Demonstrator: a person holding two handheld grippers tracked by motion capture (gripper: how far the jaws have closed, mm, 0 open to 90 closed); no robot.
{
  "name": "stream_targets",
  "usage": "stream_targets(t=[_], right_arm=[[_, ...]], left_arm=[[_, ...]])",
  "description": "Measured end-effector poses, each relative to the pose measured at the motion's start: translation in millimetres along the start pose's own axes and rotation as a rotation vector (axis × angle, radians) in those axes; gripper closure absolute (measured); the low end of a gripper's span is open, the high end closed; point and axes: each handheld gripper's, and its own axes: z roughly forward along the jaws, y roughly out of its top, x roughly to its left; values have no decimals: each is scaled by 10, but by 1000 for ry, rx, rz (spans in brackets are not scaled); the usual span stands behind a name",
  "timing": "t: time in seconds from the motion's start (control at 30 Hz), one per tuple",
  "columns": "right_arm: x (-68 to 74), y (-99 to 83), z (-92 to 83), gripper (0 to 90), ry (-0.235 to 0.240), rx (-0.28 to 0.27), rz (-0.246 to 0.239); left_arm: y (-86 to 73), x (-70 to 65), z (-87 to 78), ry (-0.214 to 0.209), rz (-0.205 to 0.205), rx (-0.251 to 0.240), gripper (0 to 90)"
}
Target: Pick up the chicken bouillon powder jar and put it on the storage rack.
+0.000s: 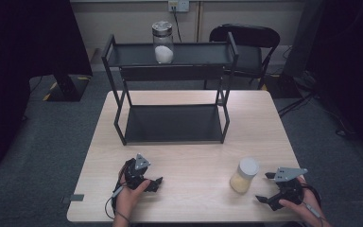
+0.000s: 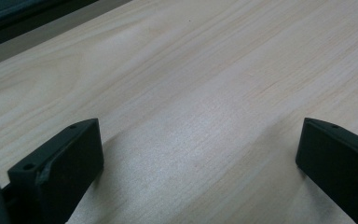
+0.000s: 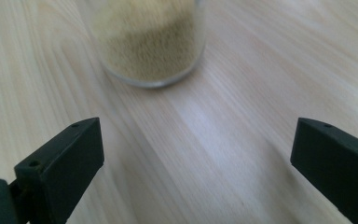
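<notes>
Pale wood desk, seen from above. Near front right corner: jar of yellow grains, white lid, upright. Just right of it, right gripper, jaws spread wide, empty, pointed at jar, not touching. Near front edge, left of middle: left gripper, jaws wide apart, empty, low over bare wood. Toward back edge: black two-tier rack. On top shelf, middle: glass jar of white powder.
</notes>
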Motion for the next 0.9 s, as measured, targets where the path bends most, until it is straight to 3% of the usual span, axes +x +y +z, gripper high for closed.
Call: stream_targets(t=[0.17,0.53,0.77,0.9], right_arm=[[-9,97,-19,14,20,-27,-5],[-59,186,-1,11,81,-124,47],[-105,226,37,103,134,-206,57],[-93,263,78,159,136,-249,49]], left_arm=[[0,-2,0,1,-1,0,0],[0,-2,0,1,-1,0,0],[0,-2,0,1,-1,0,0],[0,-2,0,1,-1,0,0]])
